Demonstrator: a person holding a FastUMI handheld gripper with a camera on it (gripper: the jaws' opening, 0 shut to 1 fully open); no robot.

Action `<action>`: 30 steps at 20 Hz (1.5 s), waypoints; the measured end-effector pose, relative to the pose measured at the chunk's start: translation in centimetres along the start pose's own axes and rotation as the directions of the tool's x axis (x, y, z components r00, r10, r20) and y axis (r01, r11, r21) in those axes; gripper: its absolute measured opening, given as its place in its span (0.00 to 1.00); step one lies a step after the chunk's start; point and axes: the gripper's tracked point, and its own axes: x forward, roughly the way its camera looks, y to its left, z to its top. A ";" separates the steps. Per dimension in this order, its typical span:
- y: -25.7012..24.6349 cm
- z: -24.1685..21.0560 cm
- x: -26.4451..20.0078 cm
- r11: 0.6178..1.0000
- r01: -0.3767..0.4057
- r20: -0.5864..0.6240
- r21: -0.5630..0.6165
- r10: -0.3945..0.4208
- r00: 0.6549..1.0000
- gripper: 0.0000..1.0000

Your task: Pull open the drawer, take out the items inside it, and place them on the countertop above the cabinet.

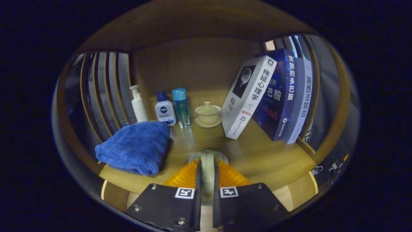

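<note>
Blue towel, cream lidded cup, white book, dark-blue books, tan wooden countertop.

The fingers close on a pale rounded object low in the middle of the frame; only its top and a thin strip between them show, so what it is cannot be told. The fingers' lower ends run off the bottom. The folded blue towel at lower left hides the foot of the white pump bottle behind it. At upper right, the white book leans across the dark blue book, covering much of its cover, and the pale blue book behind shows little more than its spine.
</note>
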 end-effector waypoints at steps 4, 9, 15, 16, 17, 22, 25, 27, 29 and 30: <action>0.3 0.3 0.7 1.000 -0.013 0.026 0.013 0.013 1.000 0.15; 0.3 0.0 1.0 0.998 -0.022 0.045 0.051 0.019 0.999 0.19; 1.0 -0.6 0.8 0.999 -0.033 0.042 0.011 0.033 0.999 0.37; 1.3 -0.5 0.4 0.999 -0.046 0.053 0.009 0.046 0.998 0.47; 1.4 0.0 0.2 0.999 -0.048 0.072 0.007 0.047 0.996 0.58; 2.1 3.6 -3.9 0.997 -0.078 0.220 0.012 0.073 0.973 0.78; 2.0 5.6 -8.2 0.998 -0.047 0.309 -0.044 0.058 0.949 0.82; 2.2 6.6 -11.5 0.997 -0.021 0.356 -0.078 0.048 0.933 0.85; 2.0 7.5 -14.9 0.995 0.021 0.402 -0.099 0.021 0.915 0.87; 2.0 7.7 -16.6 0.993 0.039 0.420 -0.109 0.010 0.907 0.88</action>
